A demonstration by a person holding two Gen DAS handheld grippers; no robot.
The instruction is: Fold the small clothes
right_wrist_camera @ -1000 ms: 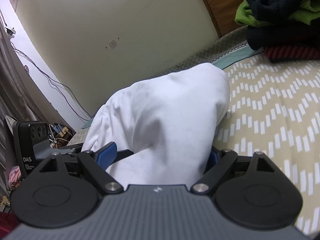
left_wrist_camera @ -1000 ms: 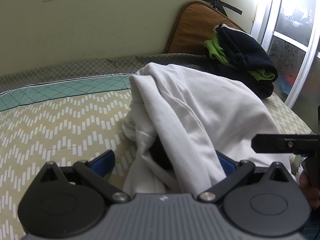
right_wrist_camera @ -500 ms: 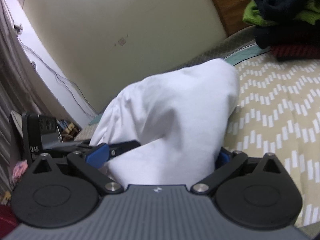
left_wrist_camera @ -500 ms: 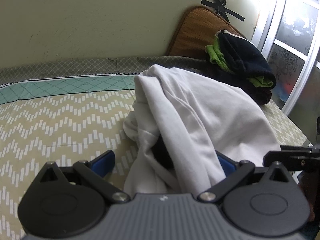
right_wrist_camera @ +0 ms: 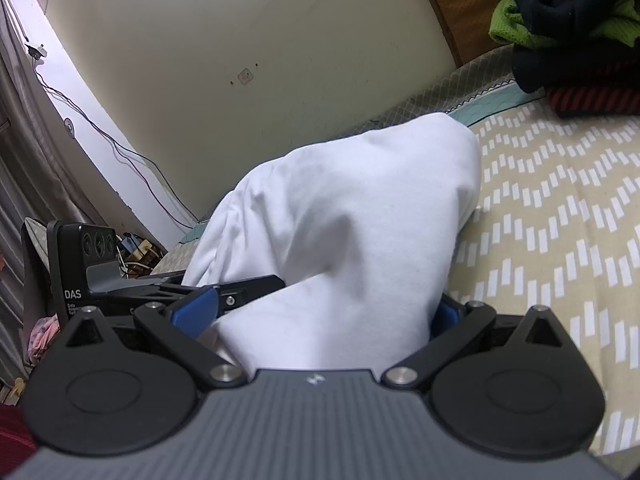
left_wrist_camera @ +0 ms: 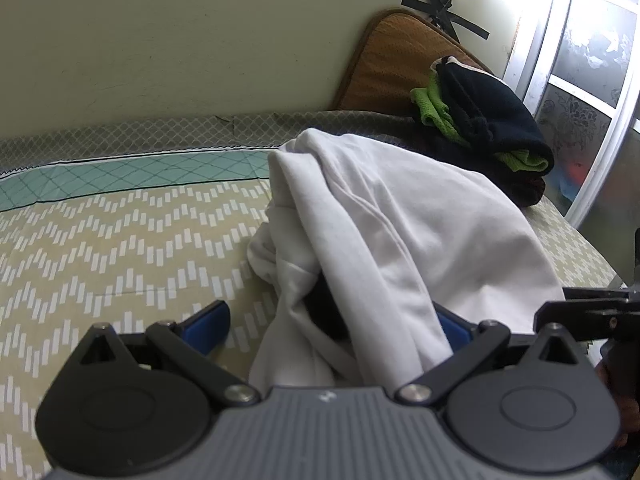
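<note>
A white garment (left_wrist_camera: 384, 240) lies bunched on the patterned bedspread (left_wrist_camera: 100, 248). It drapes back over my left gripper (left_wrist_camera: 332, 320), whose blue pads stand wide apart, so the jaws are open with cloth between them. In the right wrist view the same white garment (right_wrist_camera: 340, 220) rises in a hump over my right gripper (right_wrist_camera: 316, 312), also open, with its right pad mostly hidden by cloth. The left gripper's body (right_wrist_camera: 92, 264) shows at the left of the right wrist view, close beside the right gripper.
A stack of folded dark and green clothes (left_wrist_camera: 492, 128) sits at the far right of the bed, also in the right wrist view (right_wrist_camera: 572, 32). A brown cushion (left_wrist_camera: 396, 64) leans on the wall behind it. A window frame (left_wrist_camera: 600, 120) is on the right. Cables hang on the wall (right_wrist_camera: 120, 148).
Both grippers have shifted slightly with the white garment, which sits a little lower and closer. The right gripper has drawn nearer the left. Jaws stay open.
</note>
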